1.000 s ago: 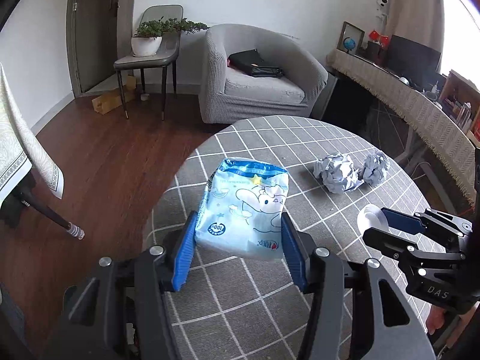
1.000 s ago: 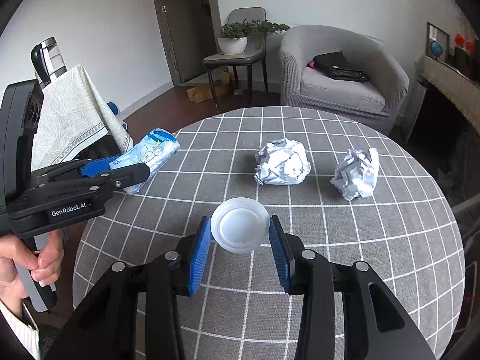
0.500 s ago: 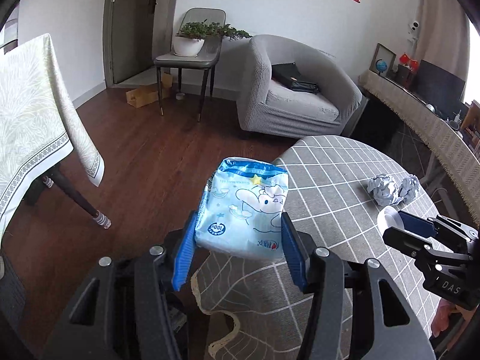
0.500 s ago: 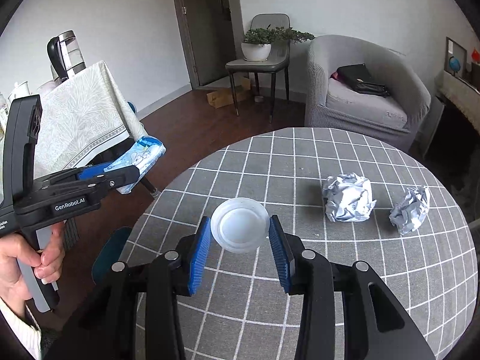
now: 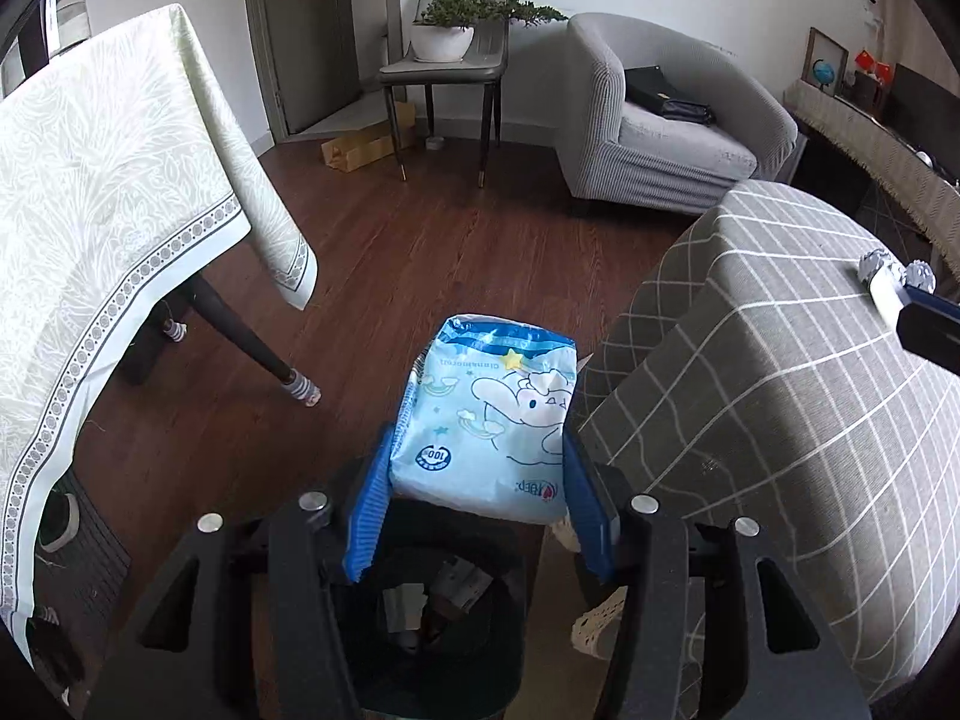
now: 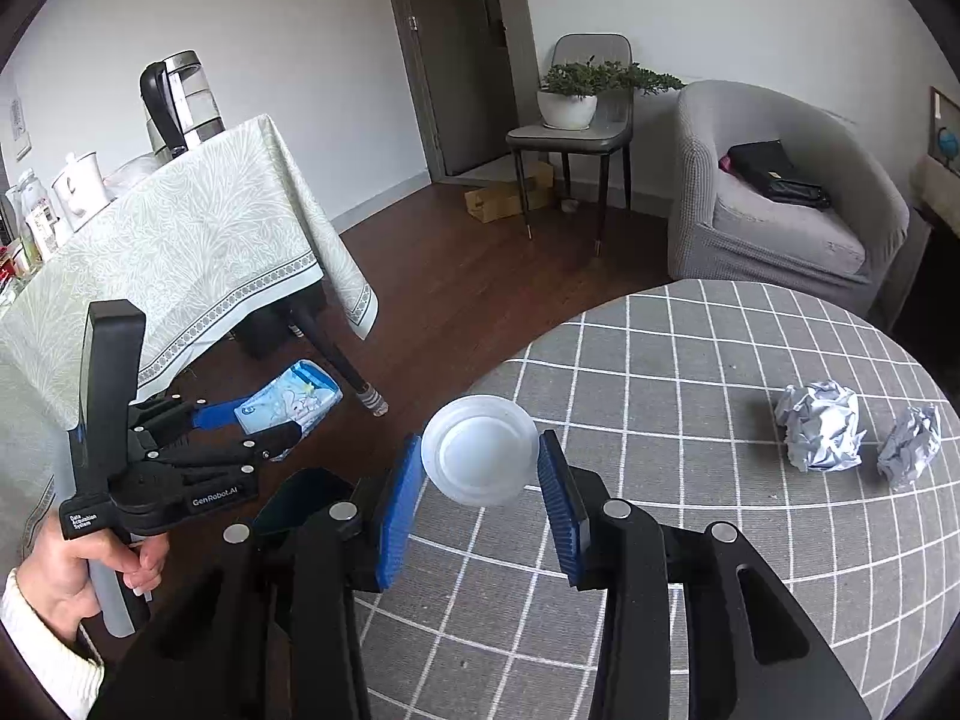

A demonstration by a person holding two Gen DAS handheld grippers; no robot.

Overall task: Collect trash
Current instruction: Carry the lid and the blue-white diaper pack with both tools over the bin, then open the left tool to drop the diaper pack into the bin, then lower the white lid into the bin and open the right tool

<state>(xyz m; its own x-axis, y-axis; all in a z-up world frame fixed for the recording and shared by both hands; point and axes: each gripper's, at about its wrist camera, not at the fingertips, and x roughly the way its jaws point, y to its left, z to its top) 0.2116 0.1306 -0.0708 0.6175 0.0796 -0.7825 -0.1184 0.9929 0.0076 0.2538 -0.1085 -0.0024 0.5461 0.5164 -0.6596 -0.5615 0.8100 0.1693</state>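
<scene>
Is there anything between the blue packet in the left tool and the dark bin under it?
Nothing visible. The blue packet hangs in the left tool directly above the open dark bin, beside the checked table's edge.

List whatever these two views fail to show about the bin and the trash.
- Bin: left wrist view, its rim and most of its contents are hidden behind the left hand-held gripper and the tissue pack.
- Bin in the right wrist view: only a dark sliver shows.
- White lid: underside unseen.
- Paper balls: tiny and partly covered in the left wrist view.
</scene>
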